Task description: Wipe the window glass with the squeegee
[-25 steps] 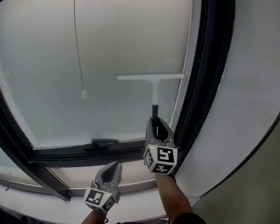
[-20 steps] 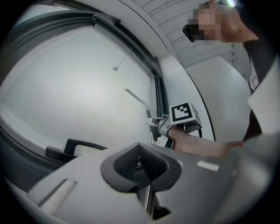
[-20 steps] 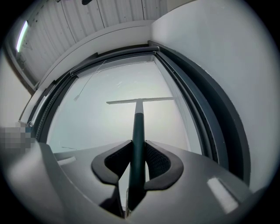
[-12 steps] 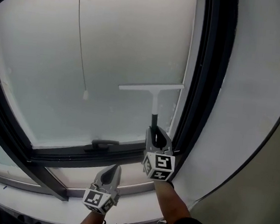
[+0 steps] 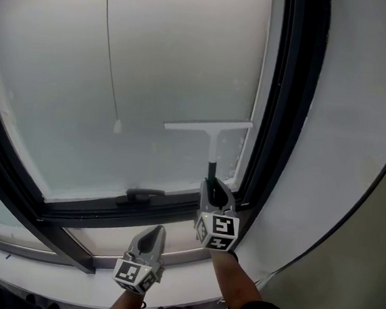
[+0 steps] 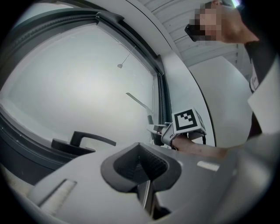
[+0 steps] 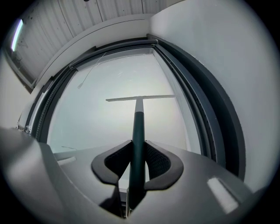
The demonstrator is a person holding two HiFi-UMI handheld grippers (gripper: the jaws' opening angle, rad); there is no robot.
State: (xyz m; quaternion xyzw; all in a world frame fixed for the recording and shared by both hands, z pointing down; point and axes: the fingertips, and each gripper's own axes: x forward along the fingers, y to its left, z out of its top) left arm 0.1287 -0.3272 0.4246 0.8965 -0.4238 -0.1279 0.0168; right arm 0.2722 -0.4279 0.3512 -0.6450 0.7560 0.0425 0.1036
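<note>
A: status, left to right?

B: left gripper [image 5: 151, 238] sits low by the sill, jaws together, nothing between them. Idle. Just above it is the black window handle [image 5: 143, 195] on the bottom rail. Further up a thin pull cord [image 5: 117, 127] with a small end weight hangs across the window glass [image 5: 174, 67]. Can't tell which side of the pane it's on.

A: squeegee?

B: squeegee [image 5: 212, 135] is at the lower right of the pane. The blade bar is horizontal and its right end is near the dark window frame [image 5: 287, 91]. right gripper [image 5: 216, 186] is clamped on the dark lower part of the handle, below the pale neck. In the right gripper view the handle runs straight up between the pads, centred.

A: how will it handle?

B: my read is light and stiff: a slim T shape with a hard bar, and probably a soft edge on the glass side. The handle looks smooth and round, so it could twist in the jaws if the bar drags unevenly. Gripping low on the dark section gives reach but also a long lever, so pressure should stay moderate. The glass is slick and rigid, and the frame edge at right could catch the bar end.

A: any labels?

B: nothing readable on the squeegee, frame or plain wall [image 5: 358, 132]. The only print is the black-and-white square markers on the gripper cubes.
</note>
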